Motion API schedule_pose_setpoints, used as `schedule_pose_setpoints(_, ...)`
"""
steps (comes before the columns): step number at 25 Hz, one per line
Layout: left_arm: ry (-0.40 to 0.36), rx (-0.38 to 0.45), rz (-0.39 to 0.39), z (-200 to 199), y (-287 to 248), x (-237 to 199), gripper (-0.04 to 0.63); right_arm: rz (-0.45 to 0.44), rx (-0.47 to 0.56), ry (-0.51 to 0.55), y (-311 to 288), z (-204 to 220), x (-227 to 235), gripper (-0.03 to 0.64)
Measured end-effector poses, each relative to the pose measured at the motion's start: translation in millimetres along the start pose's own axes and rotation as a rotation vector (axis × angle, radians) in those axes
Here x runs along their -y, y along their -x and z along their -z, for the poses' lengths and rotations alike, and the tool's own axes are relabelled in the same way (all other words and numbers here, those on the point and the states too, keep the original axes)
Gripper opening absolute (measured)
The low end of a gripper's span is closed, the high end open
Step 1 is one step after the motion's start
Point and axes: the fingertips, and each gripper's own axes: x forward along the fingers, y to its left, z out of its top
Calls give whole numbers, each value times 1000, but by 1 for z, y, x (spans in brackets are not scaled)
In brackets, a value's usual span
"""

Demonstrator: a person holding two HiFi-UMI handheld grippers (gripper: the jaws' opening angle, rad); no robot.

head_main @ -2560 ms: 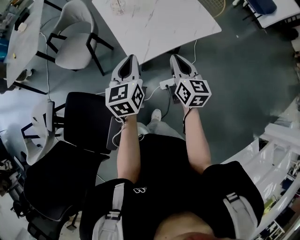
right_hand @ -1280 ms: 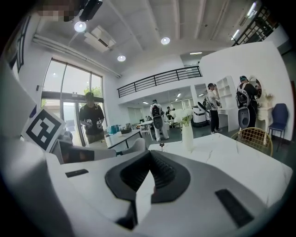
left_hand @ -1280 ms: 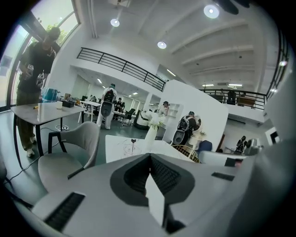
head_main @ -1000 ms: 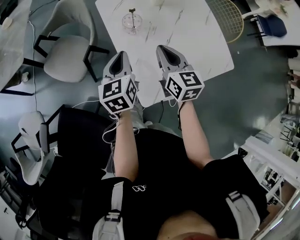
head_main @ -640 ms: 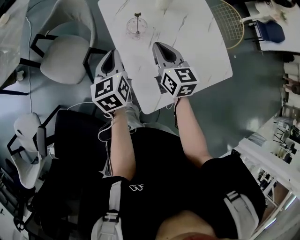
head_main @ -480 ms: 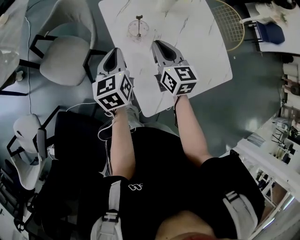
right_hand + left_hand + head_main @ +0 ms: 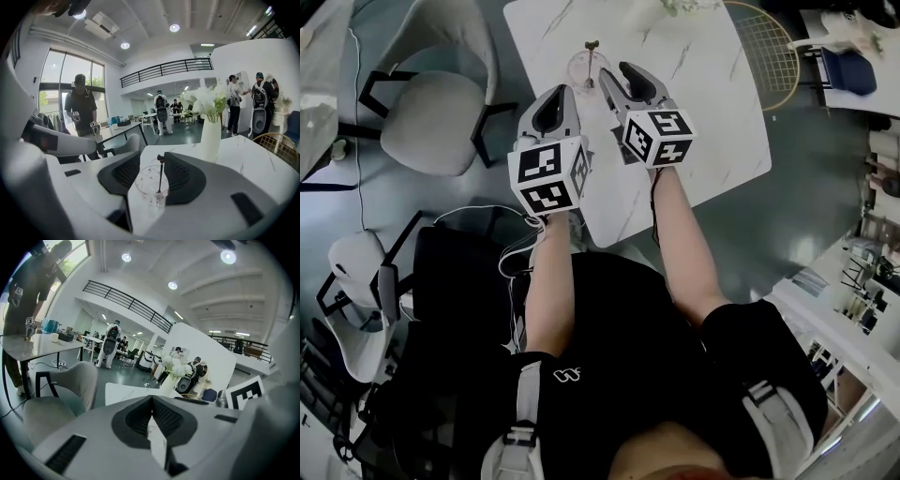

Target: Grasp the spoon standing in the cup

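Right gripper: your jaws stand spread and have just been opening. The cup sits in the gap between them, and neither pad presses on it.
Left gripper: your jaws are pressed together with nothing between them. It hangs over the table's near left edge, just beside your right gripper.
Cup: clear glass, upright on the table. In the right gripper view it stands between your two pads. It looks faintly speckled, though the glass is too small to be sure.
Spoon: dark and thin, standing nearly upright in the cup, bowl down. Its knobbed top rises above the rim. Neither gripper touches it.
Table: white marble top with grey veins. It carries the cup and the vase.
Vase: tall, white and upright, beyond the cup and to its right, well apart from it.
Flowers: white blooms, standing in the vase.
Chair: pale grey seat on black legs, on the floor to the left of the table.
Marker cubes: one on each gripper, left and right, just above your wrists.
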Motion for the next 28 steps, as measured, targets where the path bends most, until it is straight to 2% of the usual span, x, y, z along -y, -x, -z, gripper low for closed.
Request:
schedule_pose_setpoints(7,36,-19,-43,3,-10,-35,14,16,-65,-20,-44,3,11,198)
schedule_pose_setpoints(10,57,-25,-53,4,-14,-43,14,60,-117,17,-61,6,18,221)
schedule_pose_setpoints(13,70,-32,-51,6,-18,-46,14,100,-163,-7,-76,16,25,229)
schedule_pose_setpoints(18,105,-37,-66,12,-20,-58,14,91,-216,-2,-94,26,25,230)
schedule_pose_setpoints(21,129,-27,-76,11,-22,-65,14,77,-245,13,-103,31,24,210)
schedule_pose_setpoints(25,140,-16,-80,8,-22,-71,14,100,-277,46,-108,37,25,147)
schedule_pose_setpoints(28,150,-13,-86,6,-22,-75,14,111,-286,61,-107,38,26,133)
